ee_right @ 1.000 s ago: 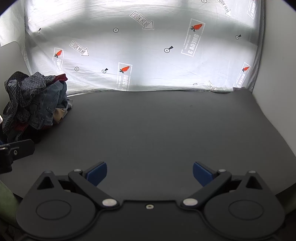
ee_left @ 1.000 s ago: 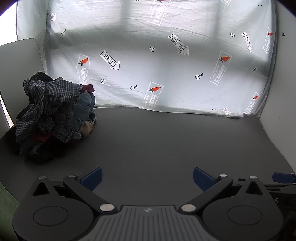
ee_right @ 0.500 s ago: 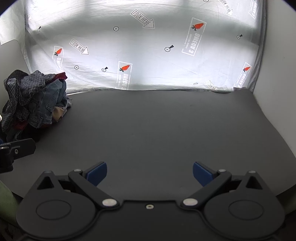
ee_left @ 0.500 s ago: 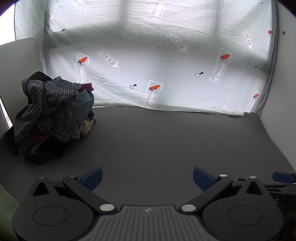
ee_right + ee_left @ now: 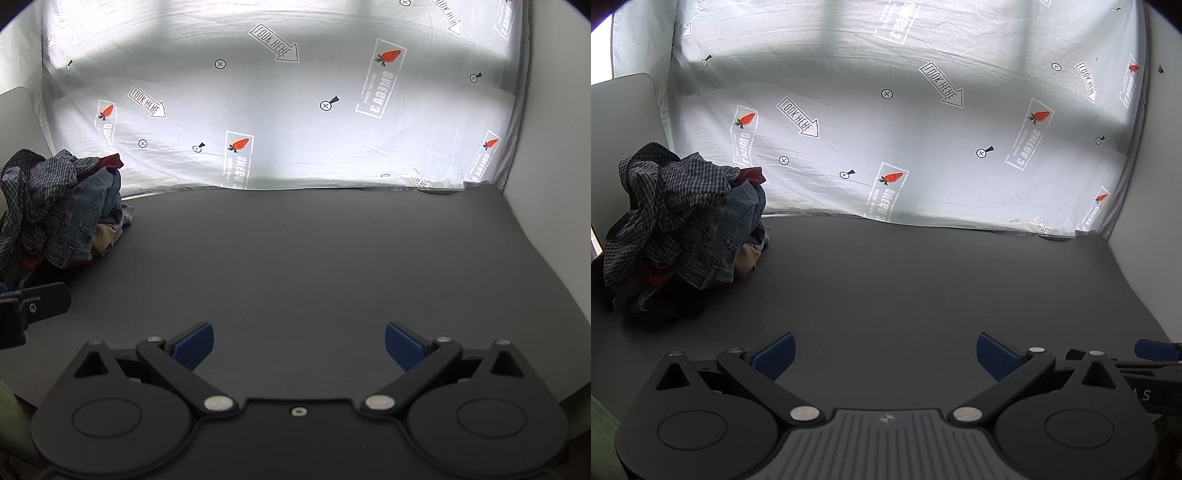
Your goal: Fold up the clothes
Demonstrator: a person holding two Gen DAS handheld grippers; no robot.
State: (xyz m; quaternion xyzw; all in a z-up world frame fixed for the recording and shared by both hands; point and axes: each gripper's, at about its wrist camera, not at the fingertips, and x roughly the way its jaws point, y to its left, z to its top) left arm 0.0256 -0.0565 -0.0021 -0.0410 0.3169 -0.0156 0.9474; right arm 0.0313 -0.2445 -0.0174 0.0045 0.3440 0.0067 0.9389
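A heap of crumpled clothes (image 5: 679,229) lies at the far left of the dark table; a checked shirt is on top, with blue jeans, a dark red piece and a tan piece under it. The heap also shows in the right wrist view (image 5: 62,210). My left gripper (image 5: 884,350) is open and empty, low over the table's near part, well to the right of the heap. My right gripper (image 5: 299,343) is open and empty over the table's front. The left gripper's side (image 5: 33,306) shows at the left edge of the right wrist view.
The dark grey table (image 5: 923,288) is backed by a white printed sheet (image 5: 905,129) with carrots and arrows. A white wall (image 5: 1152,221) closes the right side. A pale panel (image 5: 620,122) stands behind the heap.
Both views have shifted very slightly; the clothes heap sits a touch further left in each. Both grippers stay open and empty.
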